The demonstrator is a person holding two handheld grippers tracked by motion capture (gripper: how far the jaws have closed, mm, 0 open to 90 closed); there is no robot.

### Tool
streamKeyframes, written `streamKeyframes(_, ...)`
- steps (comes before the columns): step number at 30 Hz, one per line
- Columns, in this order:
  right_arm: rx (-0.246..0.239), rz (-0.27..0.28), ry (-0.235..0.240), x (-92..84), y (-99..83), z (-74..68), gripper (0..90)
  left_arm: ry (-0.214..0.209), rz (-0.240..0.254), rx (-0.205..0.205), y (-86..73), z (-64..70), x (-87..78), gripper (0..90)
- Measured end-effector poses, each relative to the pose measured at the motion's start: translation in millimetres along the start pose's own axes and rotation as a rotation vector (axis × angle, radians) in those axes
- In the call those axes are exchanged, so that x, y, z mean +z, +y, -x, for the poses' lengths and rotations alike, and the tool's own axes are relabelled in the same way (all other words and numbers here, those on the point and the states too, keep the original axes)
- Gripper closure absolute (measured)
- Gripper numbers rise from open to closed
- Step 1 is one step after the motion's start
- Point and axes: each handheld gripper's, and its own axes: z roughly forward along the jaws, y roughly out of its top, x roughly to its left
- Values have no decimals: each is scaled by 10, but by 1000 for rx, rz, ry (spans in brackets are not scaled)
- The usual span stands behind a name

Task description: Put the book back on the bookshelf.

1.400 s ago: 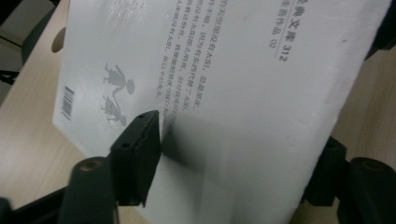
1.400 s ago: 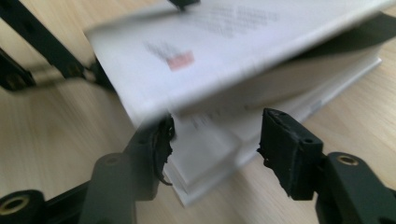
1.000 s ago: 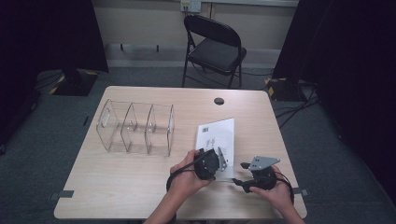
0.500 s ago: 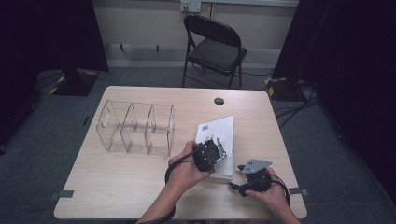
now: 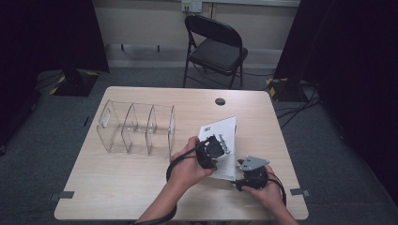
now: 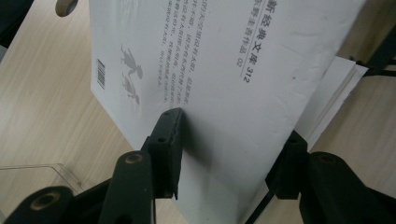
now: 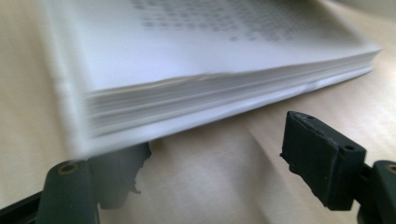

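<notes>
Because the left tongs (image 6: 224,154) are clenched across the white book (image 6: 224,93) only at its near end, with the far end hanging free, the book could pivot or slide out between the pads as it tilts; the smooth cover gives them little to bite on; the loose pages fanning at the far edge could also sag open and shift the weight. The right tongs (image 7: 215,158) stand released, one jaw partly under the book's near corner and the other apart at the side, pressing on nothing; if they shut at that corner they may catch only a few pages and crease them. The book (image 5: 220,145) sits toward the right of the wooden surface (image 5: 117,187), just right of the clear divided organiser (image 5: 136,129), its near end lifted in the left tongs; its long axis runs from the person away toward the far edge, slanting slightly right, back cover with barcode facing up.
</notes>
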Motion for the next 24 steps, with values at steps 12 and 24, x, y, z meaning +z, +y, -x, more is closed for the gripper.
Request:
streamKeyframes(12, -188, 12, -85, -10, 75, -99, 223, -5, -29, 15, -3, 92, -18, 535)
streamKeyframes(24, -355, 36, -101, -65, 167, -139, 293, -8, -47, 29, 18, 106, -25, 536)
